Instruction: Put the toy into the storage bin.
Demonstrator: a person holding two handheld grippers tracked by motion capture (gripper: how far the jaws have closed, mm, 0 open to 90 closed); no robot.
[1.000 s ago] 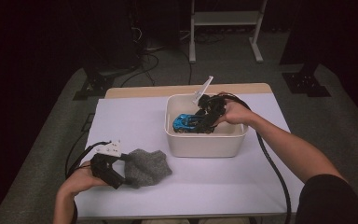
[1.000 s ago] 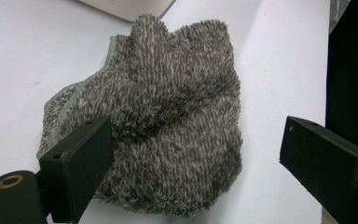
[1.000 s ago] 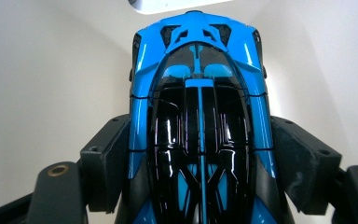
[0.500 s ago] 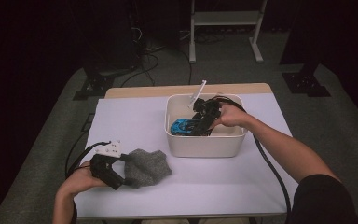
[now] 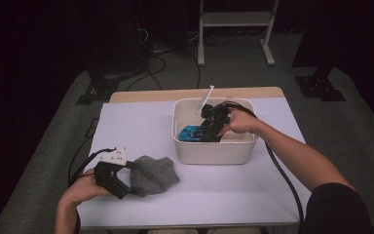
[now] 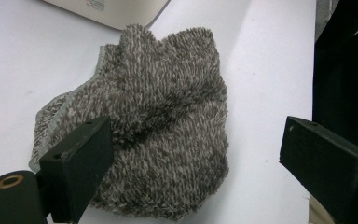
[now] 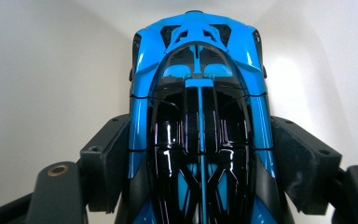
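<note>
1. The blue toy car lies inside the white bin, toward 9 o'clock.
2. The right gripper has its jaws clamped on the car's flanks.
3. It looks light, rigid and glossy-slick; mid-body is the safest hold.
4. The left gripper has its jaws apart over the soft grey cloth.

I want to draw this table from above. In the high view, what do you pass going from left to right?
Left tool → grey cloth → blue toy car inside the white tub → right tool, closed around the car.
</note>
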